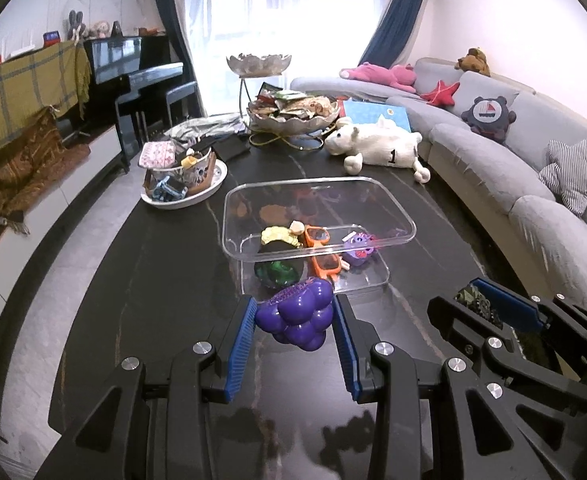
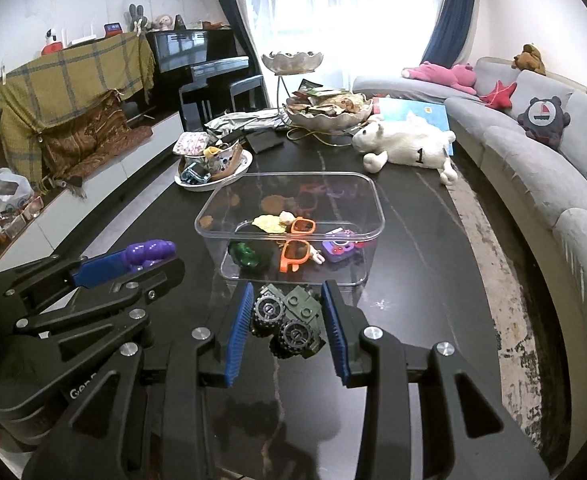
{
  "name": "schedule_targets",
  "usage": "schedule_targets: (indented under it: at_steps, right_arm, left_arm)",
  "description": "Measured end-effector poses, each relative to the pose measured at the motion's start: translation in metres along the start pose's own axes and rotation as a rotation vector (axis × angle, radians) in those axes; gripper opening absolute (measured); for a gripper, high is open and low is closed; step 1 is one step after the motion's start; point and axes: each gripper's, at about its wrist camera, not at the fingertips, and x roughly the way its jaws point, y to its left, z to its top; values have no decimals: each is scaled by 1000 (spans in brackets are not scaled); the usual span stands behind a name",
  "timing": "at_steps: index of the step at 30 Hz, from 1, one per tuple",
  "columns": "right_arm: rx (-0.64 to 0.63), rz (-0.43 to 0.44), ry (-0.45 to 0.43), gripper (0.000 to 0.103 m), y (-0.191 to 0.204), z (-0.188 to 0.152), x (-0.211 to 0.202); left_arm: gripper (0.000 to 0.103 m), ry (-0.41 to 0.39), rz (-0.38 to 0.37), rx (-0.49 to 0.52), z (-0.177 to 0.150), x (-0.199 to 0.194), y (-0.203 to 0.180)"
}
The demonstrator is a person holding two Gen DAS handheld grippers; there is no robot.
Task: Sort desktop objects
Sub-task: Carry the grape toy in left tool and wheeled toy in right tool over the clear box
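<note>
My left gripper (image 1: 295,312) is shut on a purple grape toy (image 1: 297,314) and holds it above the dark table, just short of the clear plastic bin (image 1: 397,208). The grape toy also shows in the right wrist view (image 2: 149,254). My right gripper (image 2: 289,312) is shut on a green toy truck (image 2: 289,322), also just short of the bin (image 2: 373,200). The truck shows in the left wrist view (image 1: 477,302). In the bin lie orange toy glasses (image 2: 295,246), a purple toy (image 2: 339,248), a green and black ball (image 2: 249,256) and a yellow piece (image 2: 269,222).
A white plate with a cup and small items (image 1: 185,178) stands at the left back of the table. A white plush animal (image 1: 377,146) and a tiered snack bowl (image 1: 293,114) stand further back. A grey sofa (image 1: 513,168) runs along the right.
</note>
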Motion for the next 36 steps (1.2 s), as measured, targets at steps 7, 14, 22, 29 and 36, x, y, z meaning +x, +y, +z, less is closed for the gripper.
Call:
schedule_targets:
  at_steps: [7,14,22,29,36]
  right_arm:
    - [-15,-26,-14,33,-10,6,-3]
    - [-4,-37,-10,33,-15,13,4]
    - [-5,-38,-2,33,-15,23,21]
    - [-19,-39,-5,33,-17,40,39]
    - [-27,-42,-7,33,-20,55,57]
  left_arm:
    - [34,-8,-15,-1,8,4,-10]
    - [34,-2,-23,13,17,14,-13]
    - [34,17,-26,14,29,32,-7]
    - [34,15,-29,7,46,49,-1]
    - [34,12,-25,17,61,66,1]
